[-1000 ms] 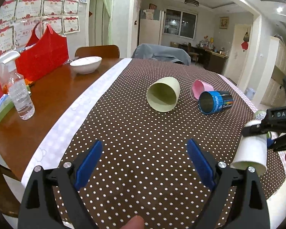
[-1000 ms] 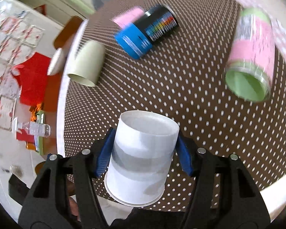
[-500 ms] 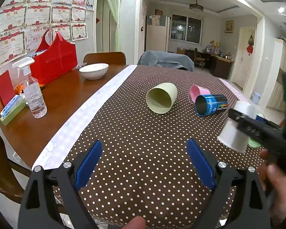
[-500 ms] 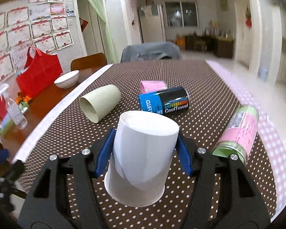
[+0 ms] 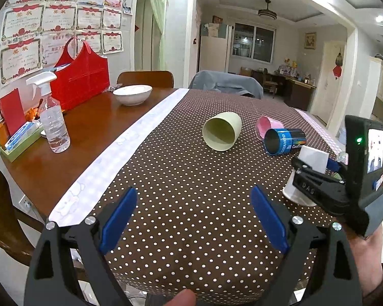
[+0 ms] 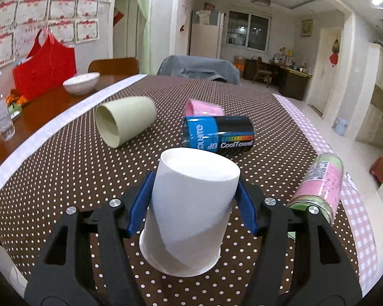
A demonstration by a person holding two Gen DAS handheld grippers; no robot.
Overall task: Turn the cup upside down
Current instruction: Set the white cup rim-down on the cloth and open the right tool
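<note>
Left gripper (image 5: 192, 219): jaws spread wide with nothing between them, aimed toward 12 o'clock over the table.
Right gripper (image 6: 192, 201): blue pads (image 6: 138, 205) pressed on both sides of a white cup (image 6: 189, 209), its mouth down.
Right hand (image 5: 367, 260): at 4 o'clock in the left wrist view, gripping the handle.

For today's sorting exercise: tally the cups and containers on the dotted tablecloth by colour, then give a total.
White: 1, the white cup in the right gripper
Pale green: 1
Pink: 1
Blue and black: 1
Pink and green: 1
Total: 5
</note>
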